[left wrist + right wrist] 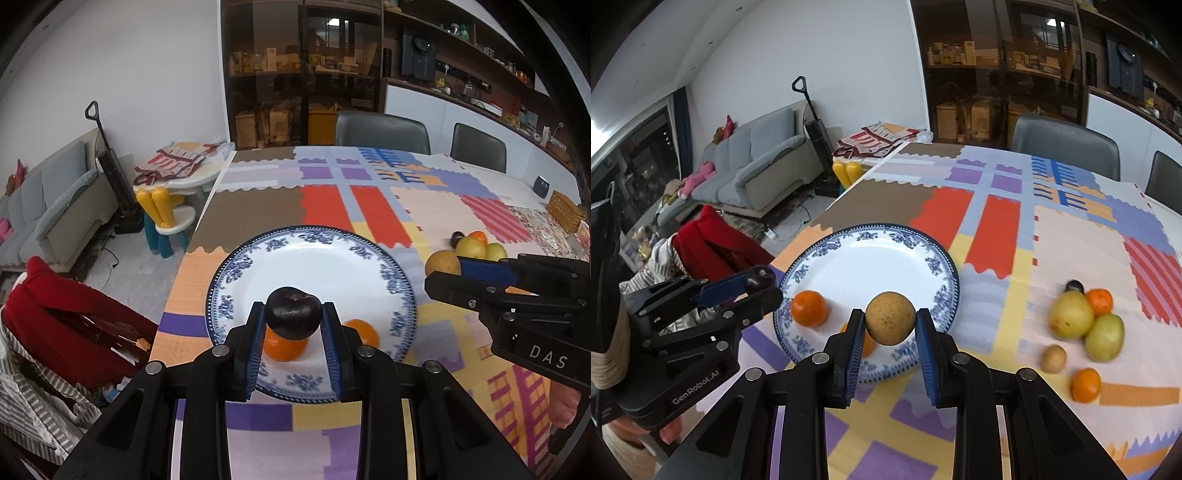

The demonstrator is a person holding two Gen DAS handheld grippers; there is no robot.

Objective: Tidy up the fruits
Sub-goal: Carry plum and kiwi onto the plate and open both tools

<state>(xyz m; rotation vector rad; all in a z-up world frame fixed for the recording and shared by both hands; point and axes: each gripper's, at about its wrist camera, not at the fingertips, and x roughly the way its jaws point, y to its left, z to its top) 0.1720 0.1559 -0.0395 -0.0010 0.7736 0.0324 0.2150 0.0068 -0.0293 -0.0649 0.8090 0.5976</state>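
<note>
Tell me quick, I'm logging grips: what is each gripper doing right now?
Left gripper: closed on a dark plum, over the plate.
Right gripper: closed on a round brown fruit.

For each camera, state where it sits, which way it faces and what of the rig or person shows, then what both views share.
Left wrist: rides the left gripper, looking down its fingers at the dark plum it clamps over the plate; the right gripper enters from the right.
Right wrist: rides the right gripper, which clamps a tan round fruit at the plate's rim; the left gripper and a hand show left.
Shared: plate, orange, fruit pile, patterned tablecloth.
</note>
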